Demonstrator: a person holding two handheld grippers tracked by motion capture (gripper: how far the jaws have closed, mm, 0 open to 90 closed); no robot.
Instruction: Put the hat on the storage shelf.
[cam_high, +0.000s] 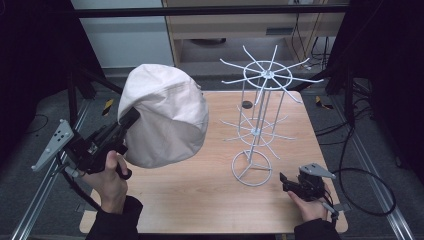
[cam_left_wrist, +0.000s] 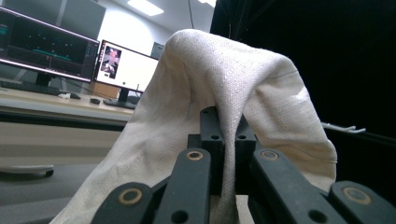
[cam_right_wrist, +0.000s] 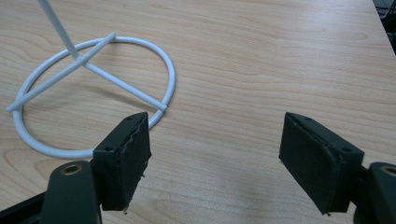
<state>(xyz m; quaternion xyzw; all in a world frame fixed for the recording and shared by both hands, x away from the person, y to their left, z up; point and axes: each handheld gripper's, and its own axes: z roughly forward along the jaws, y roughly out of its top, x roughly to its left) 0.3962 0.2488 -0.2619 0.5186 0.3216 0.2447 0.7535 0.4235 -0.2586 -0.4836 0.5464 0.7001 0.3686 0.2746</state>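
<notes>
The left claw (cam_high: 131, 116) is clamped on a fold of a cream cloth hat (cam_high: 167, 117), holding it up above the left side of the wooden bench (cam_high: 210, 200). The right claw (cam_right_wrist: 215, 158) stands wide apart and empty, low over the bench just beside the ring base of the white wire rack (cam_high: 257, 120)
</notes>
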